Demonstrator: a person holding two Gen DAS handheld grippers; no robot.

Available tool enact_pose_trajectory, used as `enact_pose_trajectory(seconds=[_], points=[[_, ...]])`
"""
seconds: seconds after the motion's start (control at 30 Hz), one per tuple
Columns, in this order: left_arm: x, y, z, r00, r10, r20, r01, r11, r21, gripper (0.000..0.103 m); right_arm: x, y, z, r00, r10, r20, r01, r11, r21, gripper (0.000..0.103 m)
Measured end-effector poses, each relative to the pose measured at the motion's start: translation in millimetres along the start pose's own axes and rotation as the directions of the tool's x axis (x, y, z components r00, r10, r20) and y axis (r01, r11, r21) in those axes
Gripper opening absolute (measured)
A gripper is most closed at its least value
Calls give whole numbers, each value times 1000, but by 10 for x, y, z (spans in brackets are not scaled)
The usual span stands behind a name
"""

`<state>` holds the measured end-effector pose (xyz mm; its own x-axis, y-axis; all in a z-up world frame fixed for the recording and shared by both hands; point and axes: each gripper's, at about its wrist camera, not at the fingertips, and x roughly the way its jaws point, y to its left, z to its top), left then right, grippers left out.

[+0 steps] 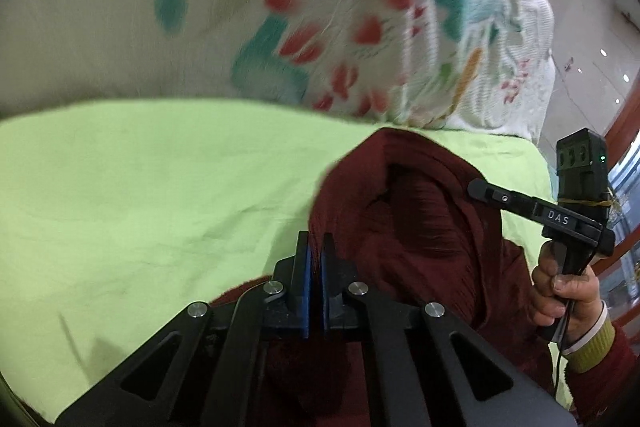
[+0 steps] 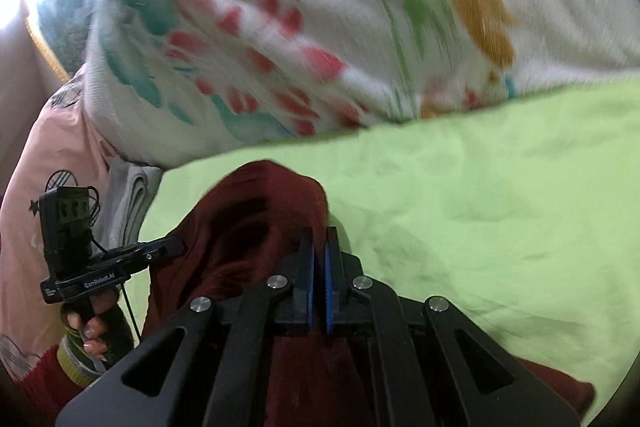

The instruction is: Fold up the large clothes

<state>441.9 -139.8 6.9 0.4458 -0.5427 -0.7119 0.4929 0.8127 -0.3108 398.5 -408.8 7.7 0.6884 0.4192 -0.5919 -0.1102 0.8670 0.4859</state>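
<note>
A dark red knitted garment (image 1: pixel 420 227) lies bunched on the green sheet (image 1: pixel 140 207), raised into a peak. My left gripper (image 1: pixel 316 241) is shut on its near edge, with red fabric showing between the blue pads. To the right, a hand (image 1: pixel 560 291) holds my right gripper (image 1: pixel 480 189), whose tip is on the garment's far side. In the right wrist view, the right gripper (image 2: pixel 319 235) is shut on the garment (image 2: pixel 248 219). There the left gripper (image 2: pixel 176 247) meets the cloth's left edge, held by a hand (image 2: pixel 92 331).
A thick white blanket (image 1: pixel 360 27) with red, teal and orange flowers is piled behind the sheet, and also fills the top of the right wrist view (image 2: pixel 320 27). A pink printed cloth (image 2: pixel 60 155) and folded grey cloth (image 2: pixel 132 195) lie at the left. Bare green sheet (image 2: pixel 480 207) extends right.
</note>
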Motion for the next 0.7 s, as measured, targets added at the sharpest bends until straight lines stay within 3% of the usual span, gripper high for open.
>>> enact_pose_trajectory(seconds=[0.13, 0.33, 0.43, 0.53, 0.7], points=[[-468, -162, -232, 996, 5, 83, -8, 999, 39, 1, -444, 312, -163, 996, 25, 85, -13, 990, -143, 4], [-977, -318, -950, 986, 36, 165, -44, 998, 45, 1, -976, 559, -839, 993, -10, 119, 43, 960, -278, 4], [-1075, -324, -1314, 986, 40, 163, -43, 999, 18, 2, -1073, 548, -1201, 993, -50, 106, 79, 953, -293, 4], [-1116, -303, -1625, 989, 21, 147, -18, 1000, -18, 2, -1166, 496, -1472, 995, -44, 92, 67, 962, -265, 4], [-1113, -316, -2040, 998, 8, 64, -6, 1000, -29, 4, -1185, 463, -1883, 999, -45, -25, 38, 972, -233, 7]])
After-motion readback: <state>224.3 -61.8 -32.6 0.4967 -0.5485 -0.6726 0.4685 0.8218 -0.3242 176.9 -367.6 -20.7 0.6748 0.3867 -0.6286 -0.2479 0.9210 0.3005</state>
